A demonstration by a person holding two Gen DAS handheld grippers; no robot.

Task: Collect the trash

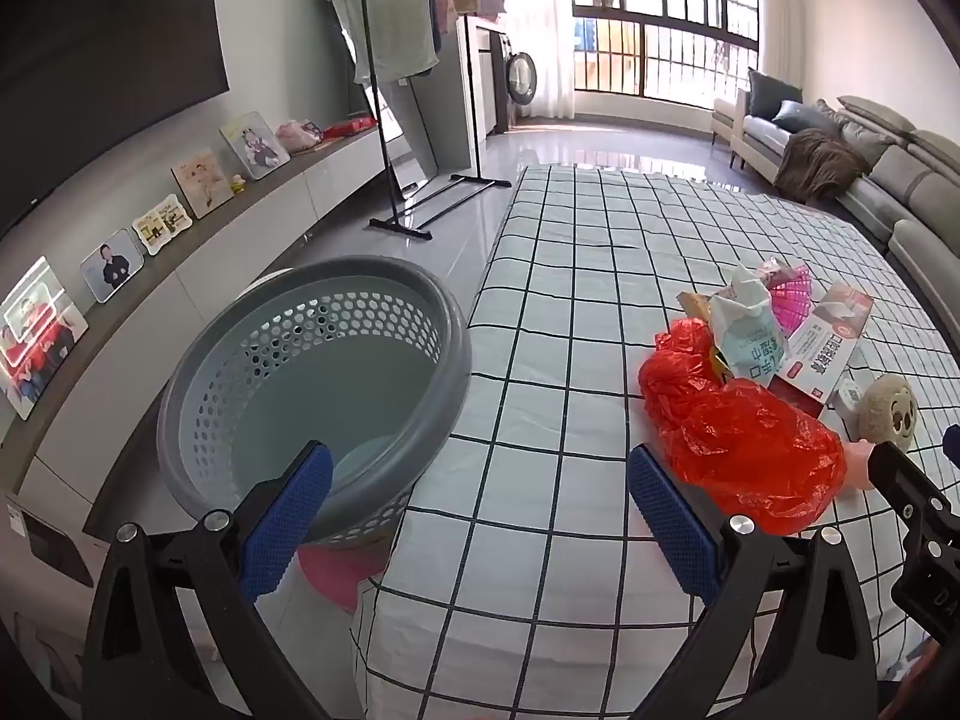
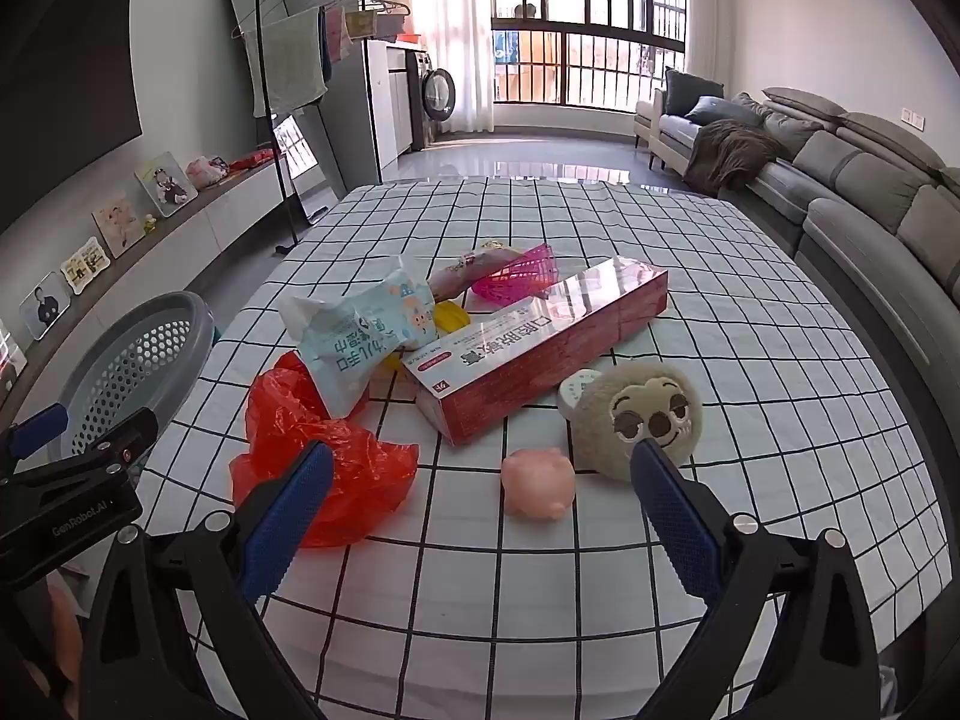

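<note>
A pile of trash lies on the checked tablecloth point(image 2: 540, 588): a crumpled red plastic bag point(image 2: 318, 456) point(image 1: 744, 438), a wet-wipe pack point(image 2: 360, 336) point(image 1: 747, 330), a long red and white box point(image 2: 540, 348) point(image 1: 828, 342) and a pink mesh piece point(image 2: 516, 276). A pink pig toy point(image 2: 538, 483) and a round plush face point(image 2: 642, 420) lie in front. A grey perforated basket point(image 1: 312, 384) point(image 2: 138, 372) stands left of the table. My left gripper point(image 1: 480, 516) hangs open between basket and red bag. My right gripper point(image 2: 480, 516) is open above the cloth, short of the pig toy.
A low cabinet point(image 1: 180, 276) with photo frames runs along the left wall. A clothes rack point(image 1: 414, 120) stands on the floor behind the table. Grey sofas point(image 2: 870, 204) line the right side. A pink stool point(image 1: 336, 576) shows under the basket.
</note>
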